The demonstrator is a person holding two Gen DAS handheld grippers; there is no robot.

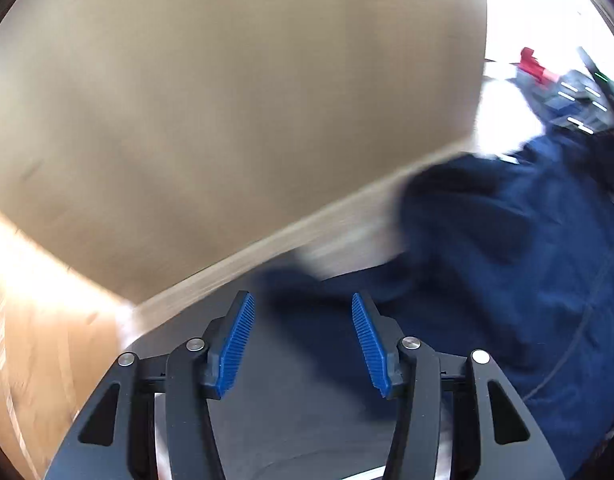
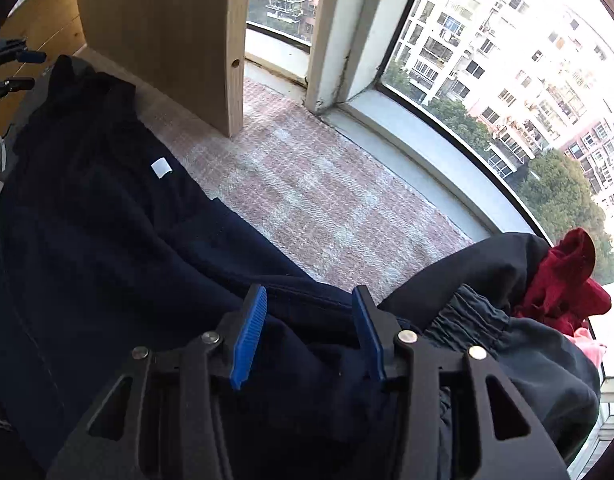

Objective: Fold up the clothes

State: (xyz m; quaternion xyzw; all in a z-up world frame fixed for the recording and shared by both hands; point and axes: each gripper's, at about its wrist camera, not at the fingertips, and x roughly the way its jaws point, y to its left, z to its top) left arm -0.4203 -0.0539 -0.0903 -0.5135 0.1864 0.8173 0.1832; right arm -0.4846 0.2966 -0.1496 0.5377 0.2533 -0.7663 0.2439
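**Both grippers open over the navy garment, no hold taken**

Right gripper (image 2: pixel 307 320) hangs with its blue pads spread wide over the near hem of the dark navy garment (image 2: pixel 107 240), gripping nothing. The left gripper (image 1: pixel 303 332) is just as wide and empty; its view is smeared with motion, so I cannot tell how close it is to the cloth.

The garment lies rumpled on the woven pink mat (image 2: pixel 307 184), stretching from the wooden panel (image 2: pixel 159 32) at the far left corner down to the near edge, a small white label (image 2: pixel 161 168) showing on top. At the mat's right side sits a heap: a grey-black garment (image 2: pixel 507 320) with a red one (image 2: pixel 559 280) behind it.

To do this step well, I reckon each gripper should take one layer at an outer corner of the navy piece, pinch on a seam and not loose slack, and draw the cloth flat before any fold. The heap touches the navy cloth near the right gripper, so a careless pinch could catch the wrong fabric.

Beyond the mat runs a pale sill and a curved window (image 2: pixel 487 80) facing apartment blocks and trees; wood flooring (image 2: pixel 39 28) shows at the far left.
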